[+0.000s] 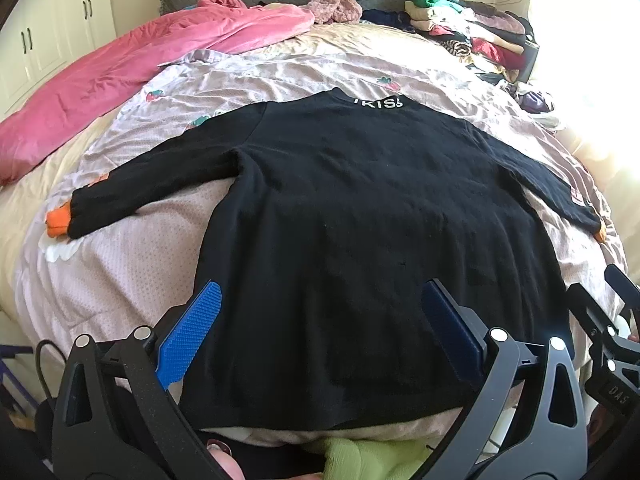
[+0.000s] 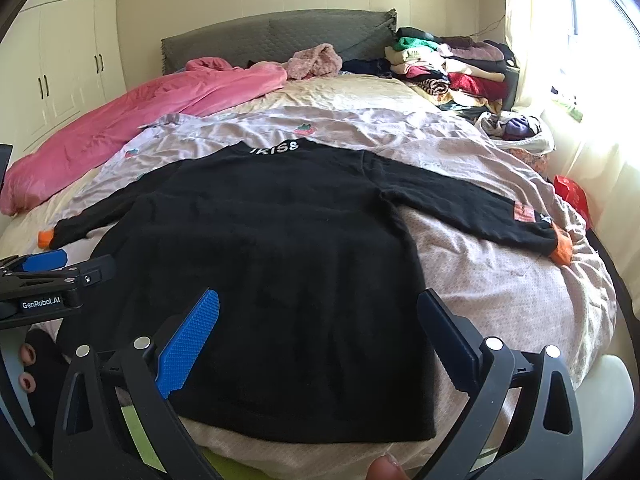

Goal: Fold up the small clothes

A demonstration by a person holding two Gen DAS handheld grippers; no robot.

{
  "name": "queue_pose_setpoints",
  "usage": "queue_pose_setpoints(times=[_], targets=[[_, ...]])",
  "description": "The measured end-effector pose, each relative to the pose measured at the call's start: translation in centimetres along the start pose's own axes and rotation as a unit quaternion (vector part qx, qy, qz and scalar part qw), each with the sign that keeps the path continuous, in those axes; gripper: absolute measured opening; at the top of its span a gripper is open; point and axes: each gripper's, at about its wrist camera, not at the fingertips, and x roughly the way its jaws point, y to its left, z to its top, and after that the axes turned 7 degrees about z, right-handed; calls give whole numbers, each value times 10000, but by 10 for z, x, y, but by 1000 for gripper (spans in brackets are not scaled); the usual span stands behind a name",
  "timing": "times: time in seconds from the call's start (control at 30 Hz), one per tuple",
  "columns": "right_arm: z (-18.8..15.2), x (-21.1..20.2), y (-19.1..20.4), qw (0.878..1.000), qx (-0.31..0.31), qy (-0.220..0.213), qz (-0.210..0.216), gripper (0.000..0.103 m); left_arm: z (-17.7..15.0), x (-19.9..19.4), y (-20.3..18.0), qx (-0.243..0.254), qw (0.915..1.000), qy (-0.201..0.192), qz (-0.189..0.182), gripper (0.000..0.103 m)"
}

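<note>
Both tools, left tool (image 1: 318, 330) and right tool (image 2: 318, 338), gape empty over the black sweater (image 1: 360, 220) hem at lower frame; a shallow pinch risks catching one layer or the bedspread (image 2: 500, 280) beneath.

Left tongs (image 1: 320, 332): a matte black plastic frame with triangular cut-outs and round silver rivet heads at the pivots, carrying two fingers faced with blue pads (image 1: 190, 334) in a fine diamond knurl. A black cable loops off the frame's left edge. Right tongs (image 2: 318, 338): the same black frame, silver rivets and blue knurled pads (image 2: 188, 342). White "GenRobot.AI" lettering marks a black housing seen from the right wrist camera; "DAS" is embossed on another. Bare fingertips (image 2: 28, 368) show short pink nails.
</note>
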Motion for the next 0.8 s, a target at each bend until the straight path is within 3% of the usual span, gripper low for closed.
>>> queue_pose_setpoints(times=[0.8], targets=[[37, 27, -69, 9971, 603, -115, -450, 99, 58, 36, -11, 43, 9999, 117, -105, 94]])
